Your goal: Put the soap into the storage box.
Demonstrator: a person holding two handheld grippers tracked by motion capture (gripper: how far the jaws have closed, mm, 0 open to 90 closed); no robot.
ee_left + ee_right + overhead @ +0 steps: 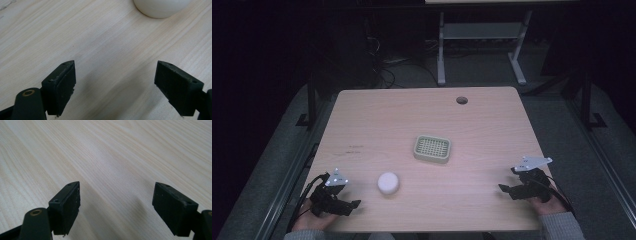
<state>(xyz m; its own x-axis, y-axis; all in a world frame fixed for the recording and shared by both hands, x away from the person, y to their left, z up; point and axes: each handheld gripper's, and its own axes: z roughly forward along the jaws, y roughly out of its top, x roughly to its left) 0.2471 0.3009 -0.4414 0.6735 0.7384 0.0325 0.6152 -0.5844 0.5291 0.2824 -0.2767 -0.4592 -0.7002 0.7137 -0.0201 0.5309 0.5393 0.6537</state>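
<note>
A round white soap-like object [388,183] lies on the wooden table [422,120] near the front, left of centre; its lower edge shows at the top of the left gripper view [160,7]. Behind and to its right stands a pale green slotted dish [432,149]. My left gripper [353,205] rests at the front left corner, open, jaws wide apart over bare wood [115,75]. At the front right edge my right gripper [504,189] is likewise open [116,195], nothing between its jaws. Both are held in a person's hands.
A round cable hole [461,100] sits near the table's far edge. Beyond the table stand a white desk frame [482,45] and dark floor with cables. The table's edges lie close to both grippers.
</note>
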